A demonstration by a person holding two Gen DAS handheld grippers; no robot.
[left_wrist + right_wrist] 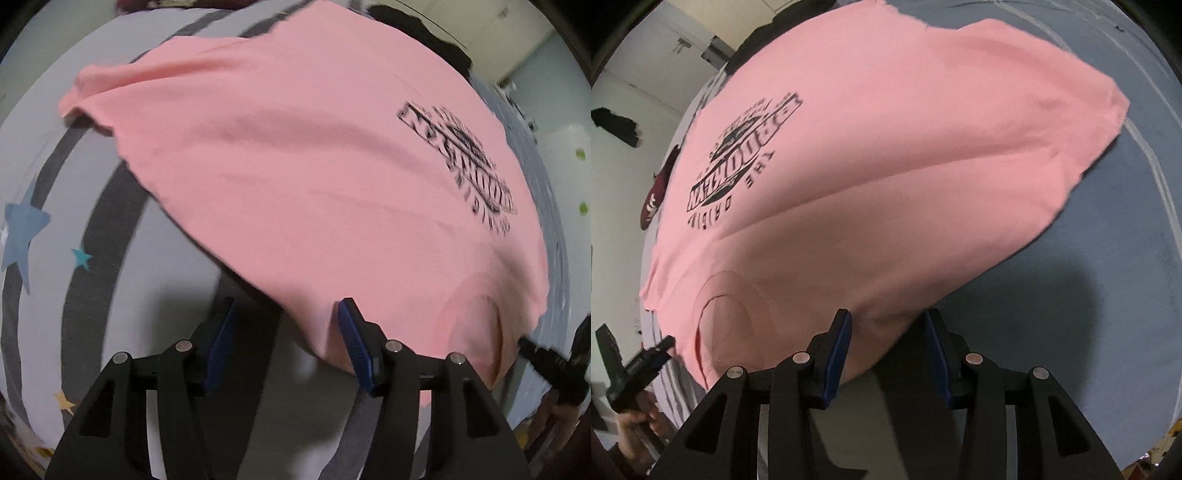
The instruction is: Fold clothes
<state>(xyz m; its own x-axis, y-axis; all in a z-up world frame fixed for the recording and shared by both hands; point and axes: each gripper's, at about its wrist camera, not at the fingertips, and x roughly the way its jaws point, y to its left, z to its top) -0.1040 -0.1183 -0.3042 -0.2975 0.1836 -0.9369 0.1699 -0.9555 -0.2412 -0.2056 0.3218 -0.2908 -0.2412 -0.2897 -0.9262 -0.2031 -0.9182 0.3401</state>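
The pink shirt point(314, 177) lies spread on a bed point(55, 166), print up, collar toward the grippers. The left gripper point(286, 325) stands released, its jaws apart at the shirt's near edge at 6 o'clock, pressing nothing. The right gripper point(886, 343) is likewise released, with shirt edge between its jaws, ungripped. The bedcover shows grey stripes and stars point(22, 229).

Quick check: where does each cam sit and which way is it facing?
Left wrist: on the left hand-held gripper, looking steeply down at the pink T-shirt on the striped star sheet; own open fingers show.
Right wrist: on the right hand-held gripper, looking down at the shirt on the blue sheet; own open fingers, a hand show.
Shared: shirt, black print.
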